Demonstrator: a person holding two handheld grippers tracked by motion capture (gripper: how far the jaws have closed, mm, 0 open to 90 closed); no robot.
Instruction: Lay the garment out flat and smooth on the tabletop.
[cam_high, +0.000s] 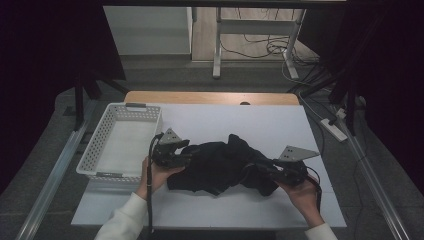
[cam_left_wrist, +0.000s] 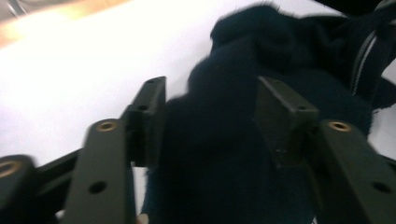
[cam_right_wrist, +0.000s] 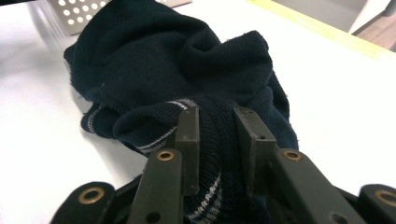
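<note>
A dark navy knitted sweater (cam_high: 220, 162) with thin white stripes at its ribbed hem lies crumpled in the middle of the white table (cam_high: 270, 122). My left gripper (cam_high: 186, 159) is at the sweater's left edge. In the left gripper view its jaws stand wide apart (cam_left_wrist: 212, 88), and a thick bunch of the sweater (cam_left_wrist: 280, 42) fills the gap. My right gripper (cam_high: 266, 168) is at the sweater's right end. There its jaws (cam_right_wrist: 215, 112) pinch a ribbed, striped fold of the sweater (cam_right_wrist: 154, 51).
A white perforated basket (cam_high: 92, 147) stands at the table's left side, close to my left hand; its corner (cam_right_wrist: 79, 11) appears beyond the sweater. A wooden strip (cam_high: 210, 97) runs along the far edge. Bare white table lies behind and in front of the sweater.
</note>
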